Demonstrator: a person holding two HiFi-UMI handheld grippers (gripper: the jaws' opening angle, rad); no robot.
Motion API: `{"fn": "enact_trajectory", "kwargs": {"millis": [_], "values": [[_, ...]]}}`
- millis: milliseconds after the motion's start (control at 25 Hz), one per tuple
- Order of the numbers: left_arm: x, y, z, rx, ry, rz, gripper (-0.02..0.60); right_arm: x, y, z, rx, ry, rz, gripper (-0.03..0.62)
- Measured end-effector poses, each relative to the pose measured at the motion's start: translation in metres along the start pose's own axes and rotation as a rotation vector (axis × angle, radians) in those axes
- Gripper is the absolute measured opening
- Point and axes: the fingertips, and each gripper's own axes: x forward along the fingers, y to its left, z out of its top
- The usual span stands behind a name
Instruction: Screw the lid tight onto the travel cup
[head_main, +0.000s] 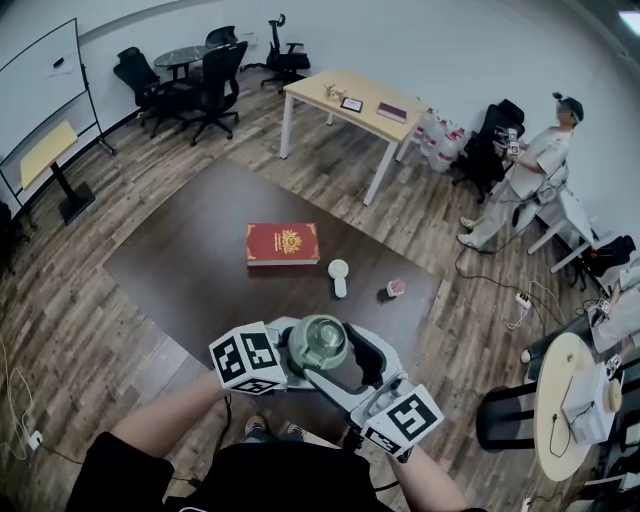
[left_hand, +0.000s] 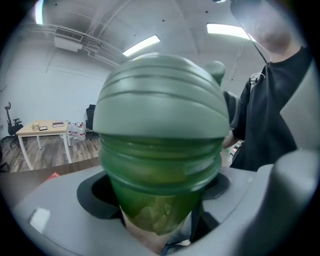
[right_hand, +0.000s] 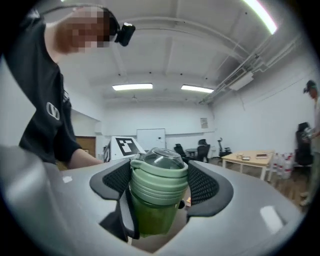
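A translucent green travel cup (left_hand: 159, 200) with a pale green lid (left_hand: 160, 100) is held up in front of the person, above the near edge of the dark table (head_main: 190, 260). My left gripper (left_hand: 160, 222) is shut on the cup's body, which fills the left gripper view. My right gripper (right_hand: 159, 181) comes from the other side, and its ribbed black pads (right_hand: 205, 184) press on the lid (right_hand: 159, 175). The lid has a clear dome top. In the head view the lid (head_main: 318, 343) shows from above between the left gripper (head_main: 305, 352) and the right gripper (head_main: 338, 352).
On the dark table lie a red book (head_main: 283, 243), a white object (head_main: 339, 275) and a small pink item (head_main: 396, 287). Behind stand a wooden table (head_main: 350, 100) and office chairs (head_main: 205, 70). Another person (head_main: 520, 175) stands at the right, near a round table (head_main: 560, 400).
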Motion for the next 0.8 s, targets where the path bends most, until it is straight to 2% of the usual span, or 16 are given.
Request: {"fn": "enact_trajectory", "kwargs": {"millis": [80,160,240,320,440,520,600,680,800], "values": [[0.003,0.003,-0.003,0.001,0.012,0.023,0.416,0.001,-0.001,-0.004,0.017,0.043,-0.187,0.37],[0.006,0.003,-0.005,0.006,0.02,0.029,0.416,0.0,-0.001,-0.007,0.027,0.07,-0.327,0.37],[0.009,0.002,-0.007,0.009,0.025,0.028,0.416,-0.001,-0.002,-0.01,0.037,0.089,-0.384,0.371],[0.009,0.002,-0.009,0.011,0.03,0.027,0.415,-0.001,-0.002,-0.011,0.04,0.097,-0.367,0.373],[0.008,0.001,-0.006,-0.009,0.011,0.0,0.416,0.001,0.001,-0.008,-0.033,0.09,-0.257,0.374],[0.005,-0.005,0.001,-0.046,-0.034,-0.058,0.416,0.0,0.008,-0.003,-0.09,0.056,-0.126,0.374],[0.001,-0.015,0.009,-0.057,-0.064,-0.118,0.416,-0.01,0.009,0.004,-0.064,-0.001,0.041,0.374],[-0.001,-0.023,0.01,-0.024,-0.046,-0.147,0.416,-0.02,0.003,0.011,-0.004,-0.038,0.187,0.374],[0.001,-0.034,0.004,0.023,0.002,-0.181,0.416,-0.024,0.005,0.005,-0.008,-0.011,0.373,0.379]]}}
